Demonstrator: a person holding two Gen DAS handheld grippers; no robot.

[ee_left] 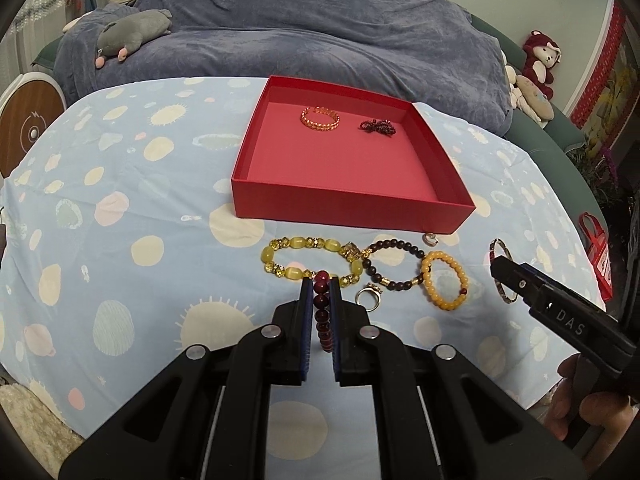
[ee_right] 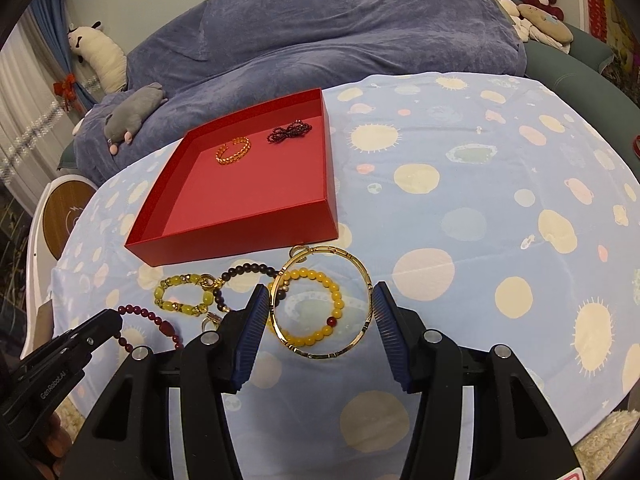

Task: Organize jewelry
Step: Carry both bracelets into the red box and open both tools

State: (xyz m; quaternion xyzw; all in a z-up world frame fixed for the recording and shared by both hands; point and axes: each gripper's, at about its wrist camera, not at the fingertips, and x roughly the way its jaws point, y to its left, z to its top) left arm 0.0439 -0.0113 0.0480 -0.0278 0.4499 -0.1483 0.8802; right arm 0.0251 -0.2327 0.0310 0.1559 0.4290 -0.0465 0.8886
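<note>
A red box point(ee_left: 348, 208) point(ee_right: 240, 236) lies on the table with a gold chain bracelet point(ee_left: 321, 118) point(ee_right: 234, 150) and a dark red bow point(ee_left: 377, 127) point(ee_right: 289, 132) inside. My left gripper point(ee_left: 321, 284) is shut on a dark red bead bracelet point(ee_left: 322, 312) point(ee_right: 148, 320). My right gripper point(ee_right: 320, 300) holds a thin gold bangle point(ee_right: 320, 300) point(ee_left: 502, 272) between its pads. In front of the box lie a yellow stone bracelet point(ee_left: 308, 260) point(ee_right: 184, 294), a dark bead bracelet point(ee_left: 394, 264), an orange bead bracelet point(ee_left: 444, 280) point(ee_right: 316, 308) and a silver ring point(ee_left: 369, 298).
The table wears a light blue cloth with pale spots point(ee_left: 120, 240). A sofa under a blue throw point(ee_left: 300, 32) stands behind, with plush toys point(ee_left: 132, 34) point(ee_left: 540, 56). A small charm point(ee_left: 430, 239) lies by the box's near right corner.
</note>
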